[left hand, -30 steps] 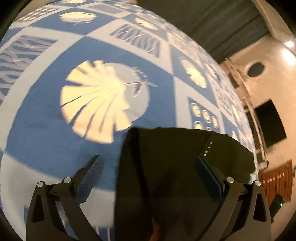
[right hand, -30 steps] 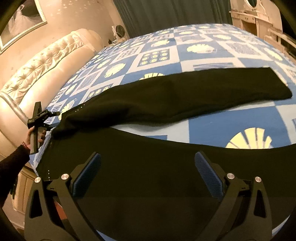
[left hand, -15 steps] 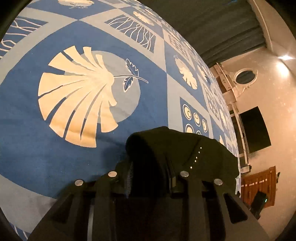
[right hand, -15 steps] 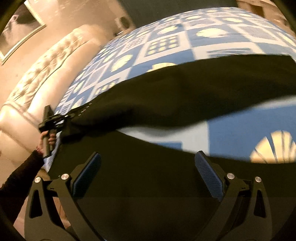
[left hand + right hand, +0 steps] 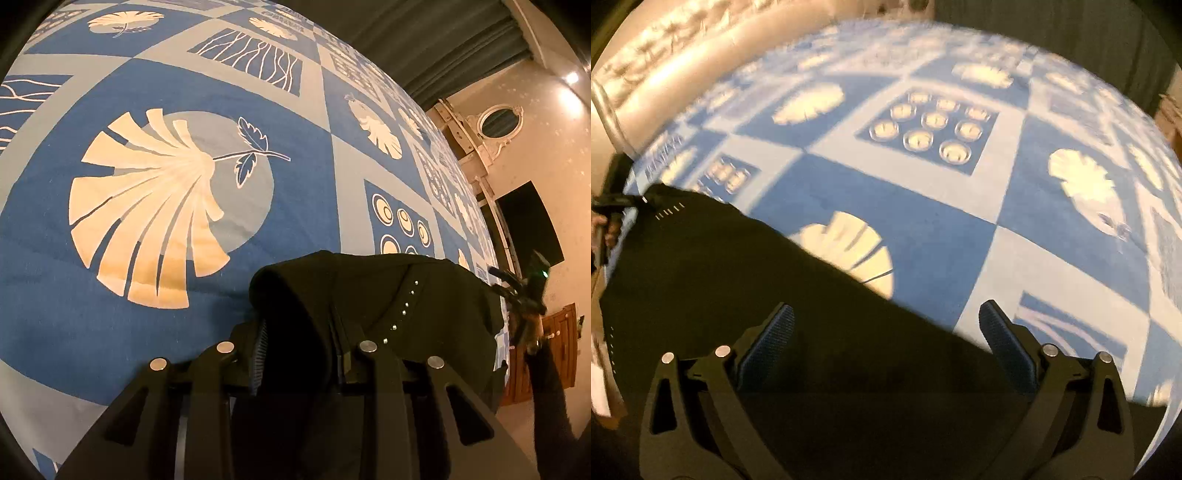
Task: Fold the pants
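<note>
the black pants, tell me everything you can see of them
The black pants are dark, soft, matte cloth with a short row of small silvery studs near one corner. They lie spread on the blue patterned bedspread. The left tool is shut on a bunched fold at that corner. The right tool hovers over the cloth's edge, its jaws closing but wide, pads not pressing on the fabric.

No readable text, label, brand, number or sign showing anywhere, neither view offering any lettering.
</note>
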`<state>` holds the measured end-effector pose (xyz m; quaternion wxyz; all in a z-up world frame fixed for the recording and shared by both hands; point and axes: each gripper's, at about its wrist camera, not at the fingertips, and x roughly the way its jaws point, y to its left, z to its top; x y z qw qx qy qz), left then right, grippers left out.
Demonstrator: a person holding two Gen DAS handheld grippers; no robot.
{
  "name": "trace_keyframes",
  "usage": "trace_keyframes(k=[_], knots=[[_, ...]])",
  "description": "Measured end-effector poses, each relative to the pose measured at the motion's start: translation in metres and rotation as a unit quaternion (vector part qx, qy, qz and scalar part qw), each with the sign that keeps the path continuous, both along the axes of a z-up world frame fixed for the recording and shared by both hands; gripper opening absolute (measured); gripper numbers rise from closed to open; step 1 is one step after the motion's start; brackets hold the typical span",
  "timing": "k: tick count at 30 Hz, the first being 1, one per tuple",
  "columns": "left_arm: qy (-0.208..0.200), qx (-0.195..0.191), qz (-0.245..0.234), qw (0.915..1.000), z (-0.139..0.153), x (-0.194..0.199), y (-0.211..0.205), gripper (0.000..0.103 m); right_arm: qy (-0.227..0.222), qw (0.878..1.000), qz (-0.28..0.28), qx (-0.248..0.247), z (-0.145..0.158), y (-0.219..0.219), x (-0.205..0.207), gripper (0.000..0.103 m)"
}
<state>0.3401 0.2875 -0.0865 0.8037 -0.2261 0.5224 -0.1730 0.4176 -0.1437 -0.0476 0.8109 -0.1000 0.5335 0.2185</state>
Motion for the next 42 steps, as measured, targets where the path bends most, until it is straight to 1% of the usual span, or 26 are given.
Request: trace_keyframes(k=[1,3,5,6,7,8,9,10,12,13,15,17,19,21,24,27,30,33,34,35,36,37,38,39,40,42], knots=[[0.000,-0.001,0.001,1.0000,0.000,0.001,0.001,0.029,0.018,1.000,0.012,0.000,-0.007,0.002,0.003,0.070],[0.002,-0.006,0.004,1.0000,0.000,0.000,0.003,0.031,0.067,0.996,0.048,-0.012,-0.025,0.012,0.007,0.071],[0.006,-0.011,0.010,0.9999,-0.001,0.002,0.003,0.031,0.054,0.995,0.072,-0.035,-0.025,0.020,0.001,0.068],[0.006,-0.012,0.012,0.9998,-0.001,0.002,0.004,0.031,0.055,0.995,0.075,-0.034,-0.024,0.020,0.001,0.057],[0.007,-0.010,0.013,0.9999,-0.001,0.004,0.004,0.031,0.059,0.995,0.071,-0.029,-0.023,0.020,0.000,0.041],[0.007,-0.007,0.012,0.9999,-0.001,0.004,0.002,0.031,0.055,0.995,0.074,-0.032,-0.021,0.021,-0.003,0.031],[0.006,-0.001,0.011,0.9999,0.000,0.005,0.000,0.029,0.048,0.995,0.079,-0.041,-0.019,0.023,-0.007,0.018],[0.003,0.007,0.007,0.9999,0.002,0.004,-0.002,0.028,0.034,0.995,0.078,-0.053,-0.016,0.024,-0.011,0.014],[-0.005,0.028,0.002,0.9996,0.006,0.003,-0.007,0.026,0.008,0.994,0.080,-0.070,-0.008,0.028,-0.024,0.009],[-0.008,0.032,0.006,0.9994,0.007,0.003,-0.008,0.024,-0.016,0.994,0.080,-0.078,-0.001,0.030,-0.034,0.009],[-0.023,0.028,0.014,0.9992,0.013,-0.002,-0.008,0.023,-0.060,0.992,0.071,-0.084,0.014,0.030,-0.051,0.009],[-0.055,0.016,0.015,0.9982,0.025,-0.010,-0.008,0.023,-0.112,0.988,0.062,-0.084,0.034,0.033,-0.077,0.009],[-0.076,0.001,0.020,0.9969,0.038,-0.019,-0.005,0.023,-0.162,0.982,0.057,-0.085,0.053,0.034,-0.113,0.008],[-0.101,-0.027,0.023,0.9942,0.055,-0.035,0.000,0.023,-0.205,0.973,0.055,-0.088,0.069,0.035,-0.151,0.008],[-0.130,-0.045,0.020,0.9903,0.075,-0.064,0.002,0.023,-0.253,0.960,0.062,-0.104,0.079,0.040,-0.214,0.008],[-0.138,-0.068,0.025,0.9877,0.085,-0.099,0.005,0.023,-0.276,0.951,0.070,-0.122,0.071,0.047,-0.275,0.008],[-0.134,-0.086,0.030,0.9868,0.080,-0.139,0.010,0.026,-0.271,0.949,0.077,-0.140,0.051,0.053,-0.320,0.008],[-0.110,-0.090,0.046,0.9888,0.060,-0.178,0.018,0.042,-0.223,0.963,0.075,-0.135,0.020,0.055,-0.349,0.009],[-0.088,-0.099,0.060,0.9893,0.048,-0.193,0.024,0.048,-0.201,0.968,0.072,-0.134,0.007,0.054,-0.355,0.009],[-0.077,-0.108,0.069,0.9887,0.041,-0.202,0.029,0.051,-0.187,0.972,0.067,-0.129,0.000,0.054,-0.359,0.011],[-0.062,-0.113,0.078,0.9886,0.032,-0.212,0.032,0.059,-0.170,0.976,0.060,-0.121,-0.006,0.053,-0.360,0.013],[-0.049,-0.106,0.086,0.9895,0.026,-0.222,0.034,0.060,-0.162,0.979,0.044,-0.113,-0.009,0.052,-0.362,0.016],[-0.031,-0.084,0.099,0.9911,0.020,-0.235,0.035,0.060,-0.160,0.982,0.028,-0.096,-0.007,0.049,-0.364,0.018],[-0.025,-0.076,0.107,0.9911,0.018,-0.246,0.036,0.060,-0.152,0.986,0.012,-0.073,-0.003,0.045,-0.365,0.030],[-0.024,-0.082,0.113,0.9899,0.018,-0.255,0.037,0.060,-0.136,0.990,-0.015,-0.028,0.004,0.038,-0.363,0.045],[-0.023,-0.094,0.140,0.9854,0.020,-0.273,0.043,0.060,-0.121,0.990,-0.063,0.039,0.013,0.027,-0.364,0.058]])
